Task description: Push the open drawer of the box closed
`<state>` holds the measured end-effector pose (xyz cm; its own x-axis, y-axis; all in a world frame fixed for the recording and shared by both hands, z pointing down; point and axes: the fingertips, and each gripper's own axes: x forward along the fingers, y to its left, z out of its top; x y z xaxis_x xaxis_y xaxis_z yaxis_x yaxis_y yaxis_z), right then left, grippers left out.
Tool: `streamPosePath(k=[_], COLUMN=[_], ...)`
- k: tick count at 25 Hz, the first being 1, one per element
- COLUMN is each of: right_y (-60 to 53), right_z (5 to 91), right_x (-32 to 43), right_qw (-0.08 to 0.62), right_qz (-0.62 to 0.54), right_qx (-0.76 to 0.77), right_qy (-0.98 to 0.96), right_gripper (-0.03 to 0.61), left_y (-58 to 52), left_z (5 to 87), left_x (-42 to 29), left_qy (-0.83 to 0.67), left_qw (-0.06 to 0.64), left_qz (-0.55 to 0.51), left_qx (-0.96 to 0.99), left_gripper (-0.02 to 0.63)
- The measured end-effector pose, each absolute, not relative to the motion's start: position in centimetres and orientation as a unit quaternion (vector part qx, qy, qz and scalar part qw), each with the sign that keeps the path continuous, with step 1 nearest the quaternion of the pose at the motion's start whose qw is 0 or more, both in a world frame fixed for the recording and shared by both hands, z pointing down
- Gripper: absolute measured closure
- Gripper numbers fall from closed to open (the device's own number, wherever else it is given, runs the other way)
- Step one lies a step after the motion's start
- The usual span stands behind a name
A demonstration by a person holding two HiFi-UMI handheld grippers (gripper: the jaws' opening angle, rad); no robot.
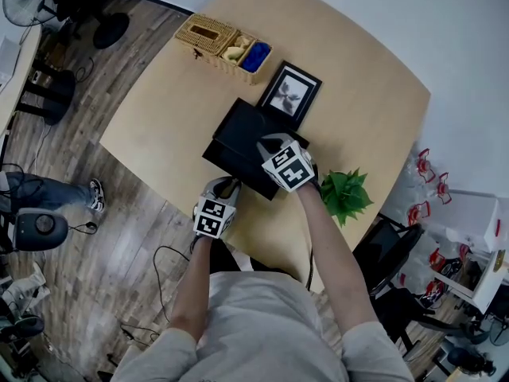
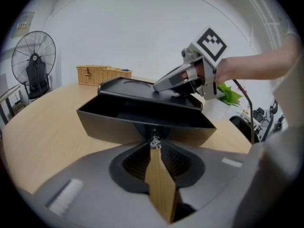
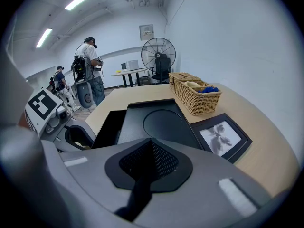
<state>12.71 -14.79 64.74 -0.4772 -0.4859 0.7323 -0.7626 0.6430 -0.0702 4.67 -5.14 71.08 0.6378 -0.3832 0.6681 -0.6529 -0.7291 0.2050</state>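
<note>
1. Head view showed the table (image 1: 358, 94) bearing the box (image 1: 242, 130).
2. The drawer (image 2: 142, 122) stood open, jutting from the box's near side.
3. The right gripper (image 3: 151, 141), jaws pressed together, rested on the box's top.
4. The left gripper (image 2: 154, 145), jaws pressed together, had its tips at the drawer's front, just before the box.

Pale wood surface (image 1: 358, 78) carrying four things

In the head view a black box (image 1: 238, 134) sits mid-frame, its drawer (image 2: 118, 122) open. A framed picture (image 1: 291, 92) lies just beside it to the upper right, a wicker basket (image 1: 223, 42) at upper left, and a green plant (image 1: 347, 193) at lower right.
</note>
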Motion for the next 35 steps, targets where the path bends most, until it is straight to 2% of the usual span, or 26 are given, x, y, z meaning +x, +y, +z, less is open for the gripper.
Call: streamPosePath(k=[35], right_y=[-14.6], right_z=[65.0], right_x=[12.6], right_qw=[0.347], right_qz=[0.204], right_qx=[0.374], right_qy=[-0.835], right_gripper=[0.577], left_y=[-8.7], left_z=[70.8], left_x=[8.1], left_qy=[-0.287], left_qw=[0.219], left_qz=[0.292], left_qx=[0.886], left_gripper=[0.497])
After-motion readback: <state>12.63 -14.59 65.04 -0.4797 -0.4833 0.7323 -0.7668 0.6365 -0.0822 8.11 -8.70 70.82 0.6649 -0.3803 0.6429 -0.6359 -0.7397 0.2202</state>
